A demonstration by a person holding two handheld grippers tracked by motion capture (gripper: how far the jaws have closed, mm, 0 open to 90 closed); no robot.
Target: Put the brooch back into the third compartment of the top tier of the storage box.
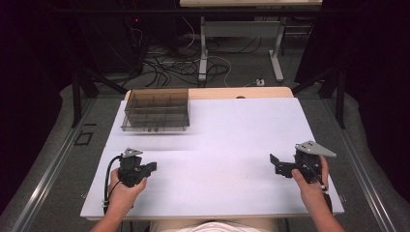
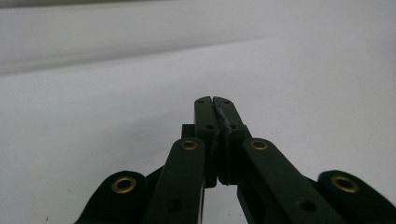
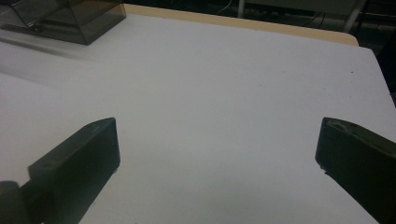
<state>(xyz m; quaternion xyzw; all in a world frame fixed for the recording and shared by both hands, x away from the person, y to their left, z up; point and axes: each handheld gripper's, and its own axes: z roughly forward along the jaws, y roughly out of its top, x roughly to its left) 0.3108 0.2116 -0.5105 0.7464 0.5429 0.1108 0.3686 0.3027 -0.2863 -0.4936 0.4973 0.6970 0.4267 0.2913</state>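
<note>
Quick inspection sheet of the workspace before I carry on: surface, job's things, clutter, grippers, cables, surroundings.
Surface: white tabletop, bare across the middle; a tan wooden edge shows along its far side.
Job's things: smoky transparent compartment box at the far left of the tabletop, upright, apart from both grippers; contents too small to tell.
Clutter: nothing seen.
Grippers: left gripper near the front left, jaws shut on nothing; right gripper near the front right, jaws wide open, nothing between them, grey three-cornered plate on top.
Cables: black cable loops from the left gripper beside the hand; loose cables on the floor beyond the table.
Surroundings: dark room, metal frame, a second table's legs behind.
</note>
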